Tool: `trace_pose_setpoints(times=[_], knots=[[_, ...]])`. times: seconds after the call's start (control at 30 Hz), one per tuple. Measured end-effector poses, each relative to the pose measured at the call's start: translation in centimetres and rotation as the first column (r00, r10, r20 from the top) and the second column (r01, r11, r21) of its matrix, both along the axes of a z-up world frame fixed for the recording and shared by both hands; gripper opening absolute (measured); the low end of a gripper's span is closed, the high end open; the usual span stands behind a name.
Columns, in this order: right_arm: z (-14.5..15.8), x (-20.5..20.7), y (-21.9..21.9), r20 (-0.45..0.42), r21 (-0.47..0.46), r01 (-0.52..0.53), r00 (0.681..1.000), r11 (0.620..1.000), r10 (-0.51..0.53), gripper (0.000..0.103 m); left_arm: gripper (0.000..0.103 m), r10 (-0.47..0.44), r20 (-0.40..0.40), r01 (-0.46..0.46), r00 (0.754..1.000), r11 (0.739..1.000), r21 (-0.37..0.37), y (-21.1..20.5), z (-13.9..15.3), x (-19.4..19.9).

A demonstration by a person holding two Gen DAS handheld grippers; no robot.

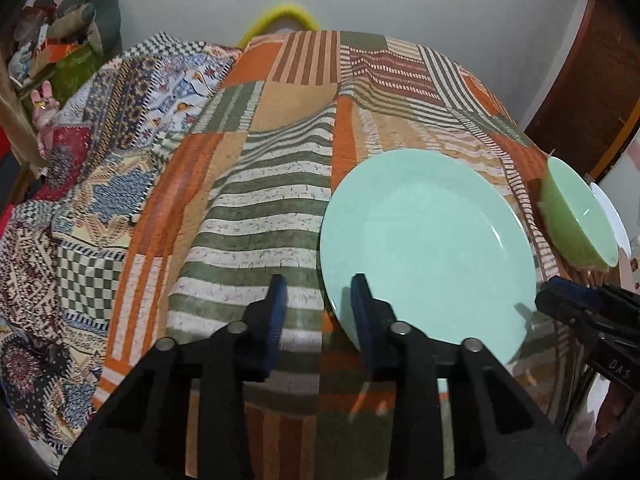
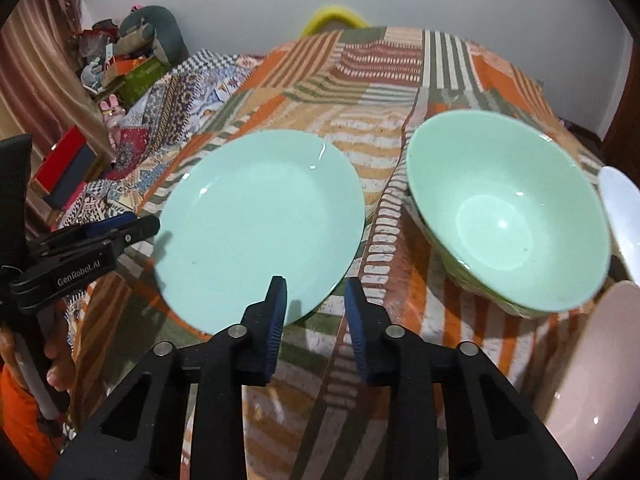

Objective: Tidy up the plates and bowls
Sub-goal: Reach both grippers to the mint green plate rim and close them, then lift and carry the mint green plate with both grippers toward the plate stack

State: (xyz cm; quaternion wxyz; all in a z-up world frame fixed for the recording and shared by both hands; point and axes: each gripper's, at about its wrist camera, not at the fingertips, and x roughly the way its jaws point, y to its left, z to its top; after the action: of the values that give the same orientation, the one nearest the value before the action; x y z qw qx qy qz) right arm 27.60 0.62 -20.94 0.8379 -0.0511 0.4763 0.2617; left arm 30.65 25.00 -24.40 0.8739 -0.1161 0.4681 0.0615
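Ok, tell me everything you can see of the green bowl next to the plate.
The green bowl is round and deep, glossy like glazed ceramic, pale mint inside with a flat circular bottom and a yellower green outside. It looks empty, with small light glints and a dark speck or two. It sits on the patchwork cloth, tipped slightly toward the camera, to the right of the mint plate and apart from it. A white dish lies at its far right rim; contact is unclear. Neither claw touches it.
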Motion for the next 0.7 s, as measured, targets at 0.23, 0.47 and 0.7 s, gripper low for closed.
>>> trace_pose_setpoints(times=[0.23,0.47,0.7], knots=[[-0.9,1.3,0.9,-0.043,-0.036,-0.003,0.999,0.999,0.002,0.025,0.022,-0.01,-0.011,0.009,1.0,1.0,-0.023,0.2,-0.8,1.9],[-1.5,2.0,1.0,-0.079,-0.024,0.003,0.997,1.0,-0.005,0.025,0.016,-0.032,-0.028,0.032,0.999,0.999,-0.017,-0.4,-0.9,2.0],[-1.5,0.6,0.7,-0.086,-0.021,-0.045,0.995,0.999,0.043,0.024,0.018,-0.051,-0.055,0.05,0.997,0.999,-0.006,-0.9,-0.7,-1.7]])
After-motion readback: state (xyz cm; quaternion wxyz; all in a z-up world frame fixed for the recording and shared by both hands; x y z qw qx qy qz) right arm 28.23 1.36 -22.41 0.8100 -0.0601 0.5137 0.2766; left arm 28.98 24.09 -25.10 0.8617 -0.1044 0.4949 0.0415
